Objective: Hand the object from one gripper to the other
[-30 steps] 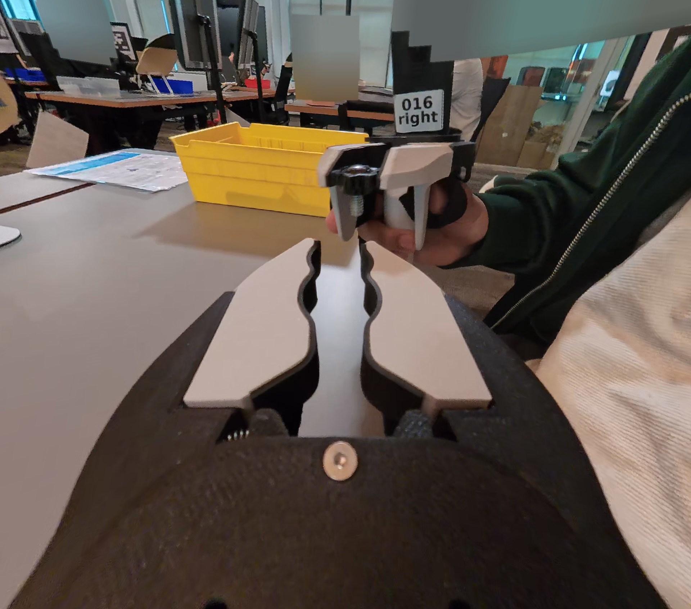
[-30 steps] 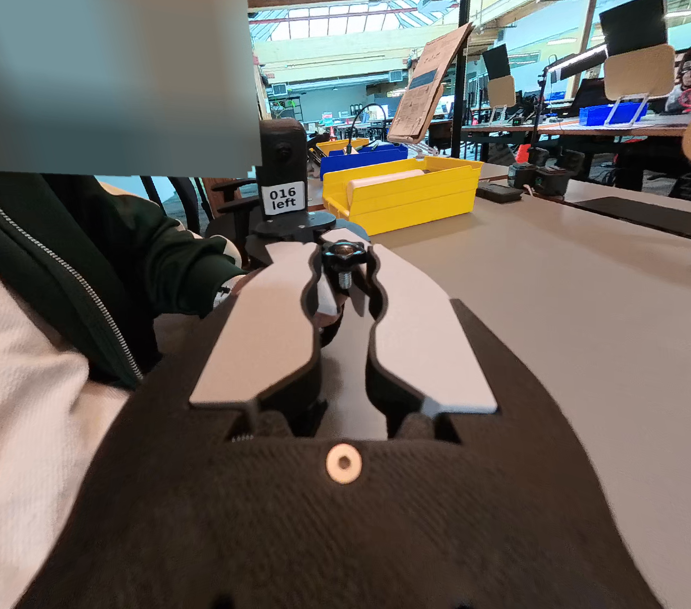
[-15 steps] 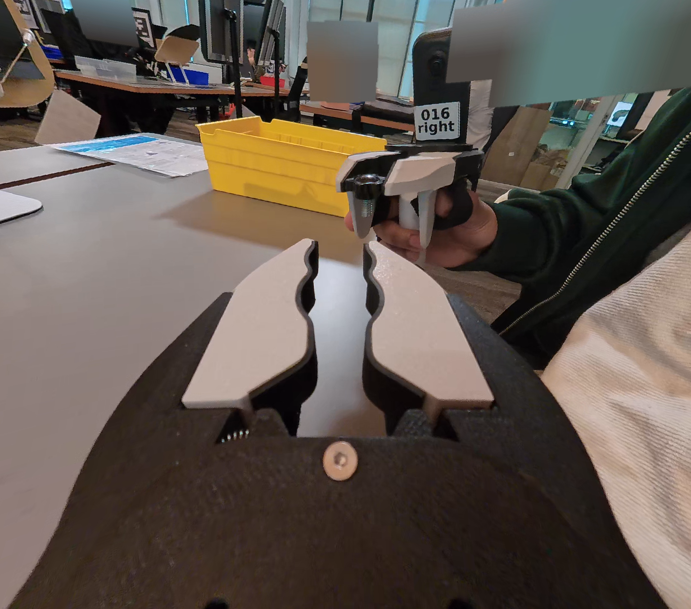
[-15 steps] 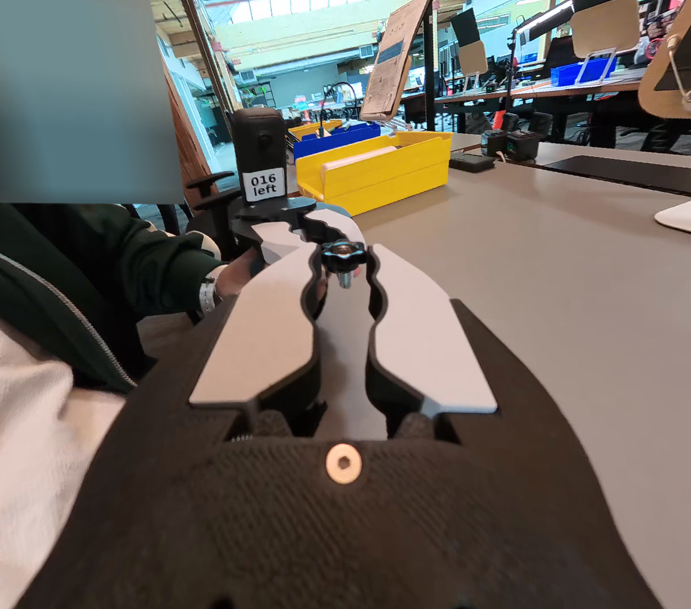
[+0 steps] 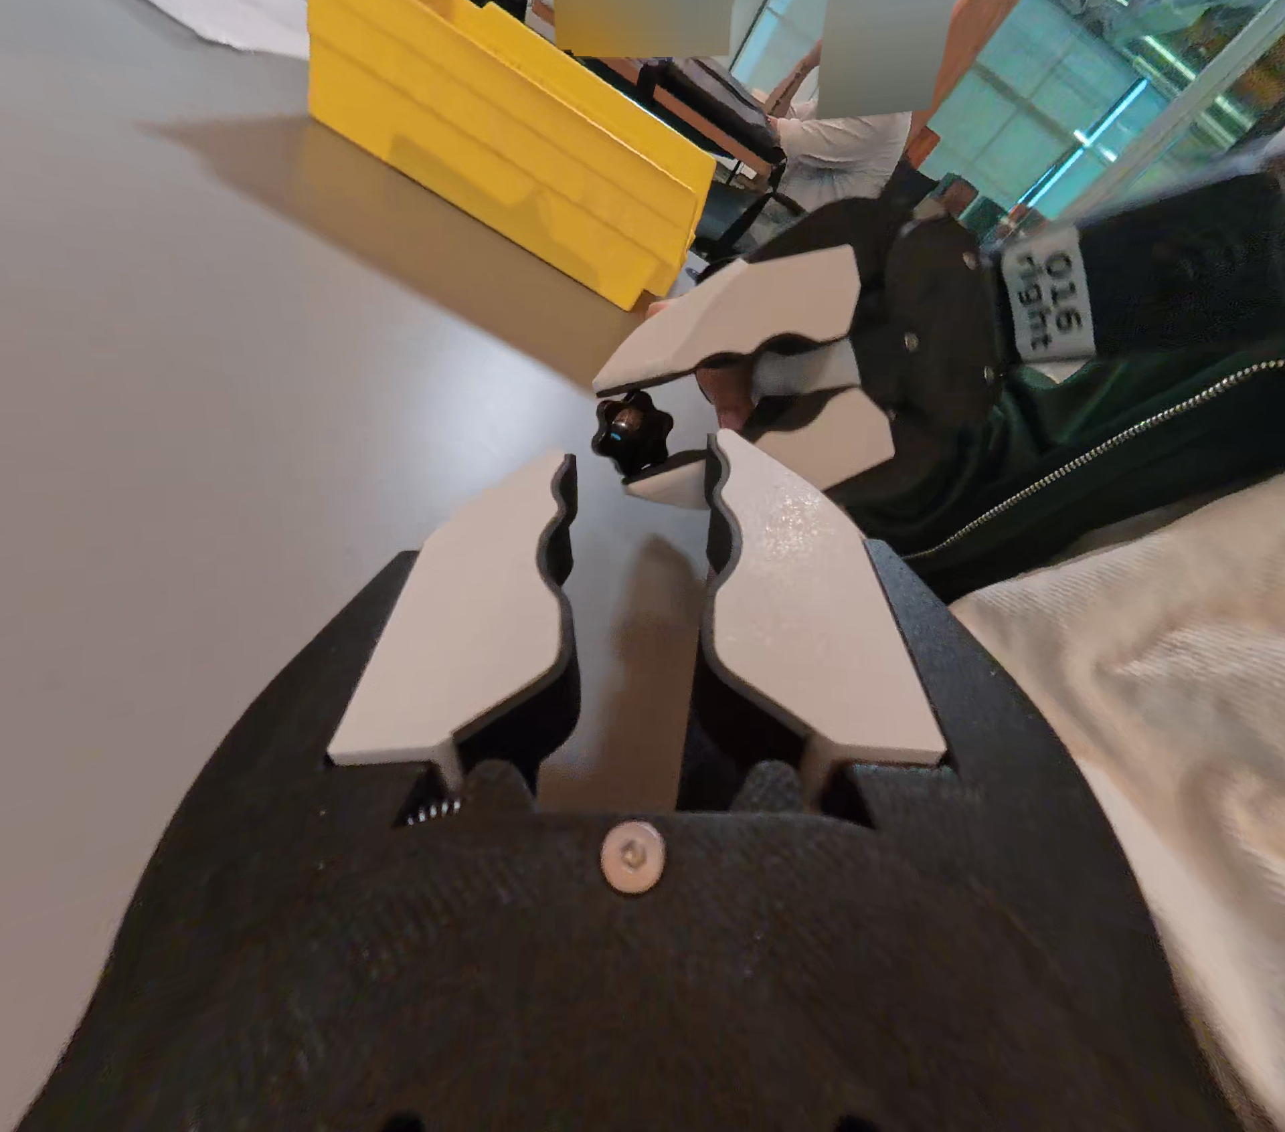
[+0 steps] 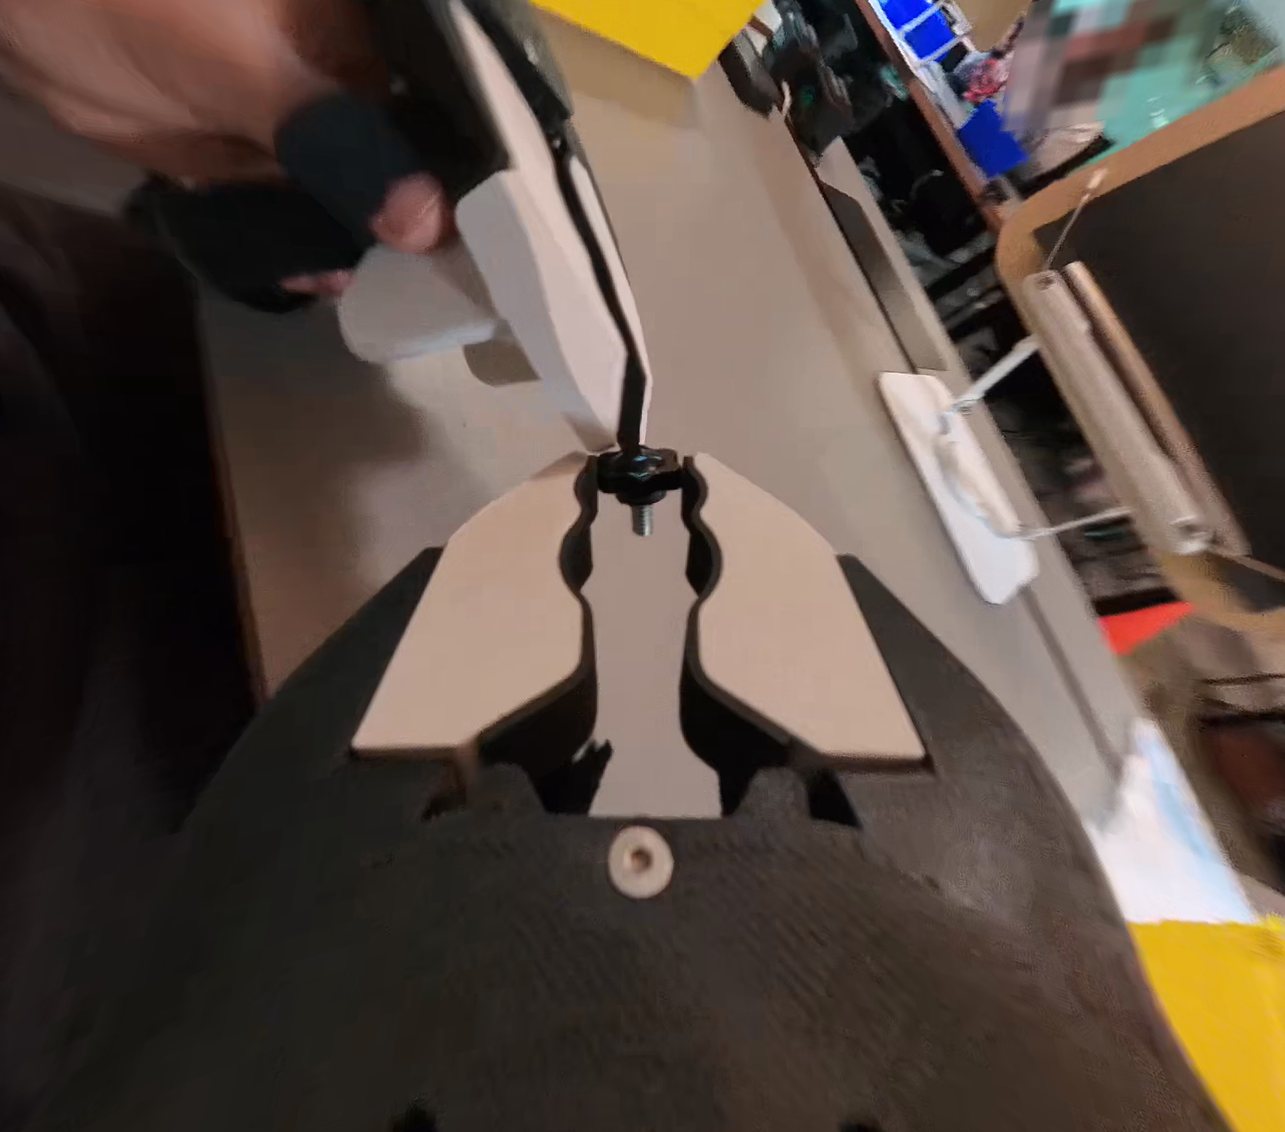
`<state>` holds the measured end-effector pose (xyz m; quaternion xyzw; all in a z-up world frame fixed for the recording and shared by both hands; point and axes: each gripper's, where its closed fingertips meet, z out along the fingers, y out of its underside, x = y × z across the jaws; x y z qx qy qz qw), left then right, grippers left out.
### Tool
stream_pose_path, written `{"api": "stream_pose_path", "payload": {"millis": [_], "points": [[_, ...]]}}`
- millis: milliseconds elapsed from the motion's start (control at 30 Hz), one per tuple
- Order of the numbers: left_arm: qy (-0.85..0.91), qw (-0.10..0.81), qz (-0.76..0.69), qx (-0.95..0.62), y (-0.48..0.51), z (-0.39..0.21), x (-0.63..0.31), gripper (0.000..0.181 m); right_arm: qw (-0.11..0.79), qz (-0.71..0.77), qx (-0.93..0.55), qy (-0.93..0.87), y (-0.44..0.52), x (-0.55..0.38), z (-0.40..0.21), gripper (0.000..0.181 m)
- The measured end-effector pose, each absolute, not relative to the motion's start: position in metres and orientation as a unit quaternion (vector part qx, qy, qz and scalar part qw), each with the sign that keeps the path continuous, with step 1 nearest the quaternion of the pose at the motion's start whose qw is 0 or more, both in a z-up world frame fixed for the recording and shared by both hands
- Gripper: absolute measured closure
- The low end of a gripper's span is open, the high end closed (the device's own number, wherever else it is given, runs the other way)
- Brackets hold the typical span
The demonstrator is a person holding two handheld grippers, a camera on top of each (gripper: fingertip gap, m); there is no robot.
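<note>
The right gripper [image 6: 638,462] pinches a black star-shaped plastic knob [image 6: 636,468]; only its own view shows the knob's threaded metal stud. The left gripper [image 5: 640,459] gapes empty just beside it.

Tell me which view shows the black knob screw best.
The right wrist view: the knob screw sits centred between the right gripper tips, threaded stud visible. The left wrist view shows only its star-shaped head, from the side.

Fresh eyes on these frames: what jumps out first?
The small black star knob with its threaded stud, pinched at the tips of the right gripper. The left gripper faces it, open and empty, the knob just beyond its tips. Behind them, a bright yellow bin sits on the grey table.
</note>
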<state>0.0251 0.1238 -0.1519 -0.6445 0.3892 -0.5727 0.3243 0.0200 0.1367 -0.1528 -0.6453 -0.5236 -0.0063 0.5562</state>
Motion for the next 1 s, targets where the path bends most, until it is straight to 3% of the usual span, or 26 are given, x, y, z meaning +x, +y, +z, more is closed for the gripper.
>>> {"api": "stream_pose_path", "payload": {"millis": [300,633,867,1000], "points": [[0.366,0.305,-0.565,-0.673,0.127,-0.160,0.025,0.148,0.526,-0.163,-0.624,-0.555,0.138,0.018,-0.161,0.158],[0.379,0.301,-0.543,-0.687,0.126,-0.169,0.028,0.154,0.501,-0.226,-0.623,-0.556,0.139,0.015,-0.167,0.158],[0.380,0.305,-0.533,-0.692,0.129,-0.169,0.027,0.157,0.509,-0.191,-0.637,-0.546,0.139,0.014,-0.167,0.157],[0.360,0.305,-0.562,-0.679,0.134,-0.160,0.022,0.157,0.514,-0.130,-0.673,-0.515,0.144,0.021,-0.169,0.128]]}}
